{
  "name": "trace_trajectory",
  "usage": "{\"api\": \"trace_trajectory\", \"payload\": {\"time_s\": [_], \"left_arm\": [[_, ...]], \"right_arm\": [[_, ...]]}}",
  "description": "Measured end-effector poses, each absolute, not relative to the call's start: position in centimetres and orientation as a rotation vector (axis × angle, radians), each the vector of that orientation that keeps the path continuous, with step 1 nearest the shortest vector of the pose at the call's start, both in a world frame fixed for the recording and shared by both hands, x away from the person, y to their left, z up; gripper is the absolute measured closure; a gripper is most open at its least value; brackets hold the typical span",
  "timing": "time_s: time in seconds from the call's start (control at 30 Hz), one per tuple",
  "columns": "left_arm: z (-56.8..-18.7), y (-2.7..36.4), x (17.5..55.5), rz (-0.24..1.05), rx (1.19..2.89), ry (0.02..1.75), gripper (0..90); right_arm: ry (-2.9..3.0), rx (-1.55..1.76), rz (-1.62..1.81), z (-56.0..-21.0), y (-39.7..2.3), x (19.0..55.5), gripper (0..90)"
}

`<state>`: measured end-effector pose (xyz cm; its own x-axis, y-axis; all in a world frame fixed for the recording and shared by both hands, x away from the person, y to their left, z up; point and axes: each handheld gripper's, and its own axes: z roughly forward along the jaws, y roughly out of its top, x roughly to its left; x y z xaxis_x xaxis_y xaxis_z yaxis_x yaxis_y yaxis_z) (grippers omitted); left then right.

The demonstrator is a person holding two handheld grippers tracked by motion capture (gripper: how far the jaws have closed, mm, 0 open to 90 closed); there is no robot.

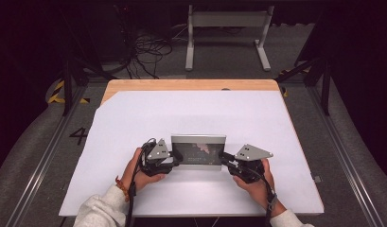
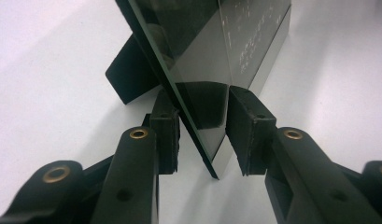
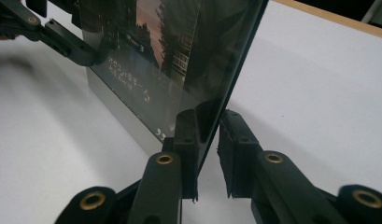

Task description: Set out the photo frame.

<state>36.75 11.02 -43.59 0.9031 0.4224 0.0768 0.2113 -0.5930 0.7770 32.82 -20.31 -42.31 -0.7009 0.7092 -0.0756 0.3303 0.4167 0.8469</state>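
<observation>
White tabletop (image 1: pixel 134 123) carries an upright picture frame (image 1: pixel 198 151); the left hand-held gripper (image 1: pixel 174 158) straddles one edge loosely, the right hand-held gripper (image 1: pixel 227 161) likewise, apparently steadying it.

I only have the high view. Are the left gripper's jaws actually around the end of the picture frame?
Observer: Yes. In the left gripper view, the left gripper has one jaw behind the picture frame and one in front of its glass. I cannot tell whether the pads press.
Operator: Is its stand folded out at the back?
Observer: Yes. A black stand juts from the frame's back, just beyond the rear jaw.
</observation>
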Motion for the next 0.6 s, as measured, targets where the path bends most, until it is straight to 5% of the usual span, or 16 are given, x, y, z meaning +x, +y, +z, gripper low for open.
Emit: {"api": "trace_trajectory", "payload": {"time_s": [0.6], "left_arm": [[-42.9,12.2,35.4,0.366,2.232,0.444,59.2]], "right_arm": [[2.288,0.818,1.175,-42.0,-20.8,32.0,75.1]]}}
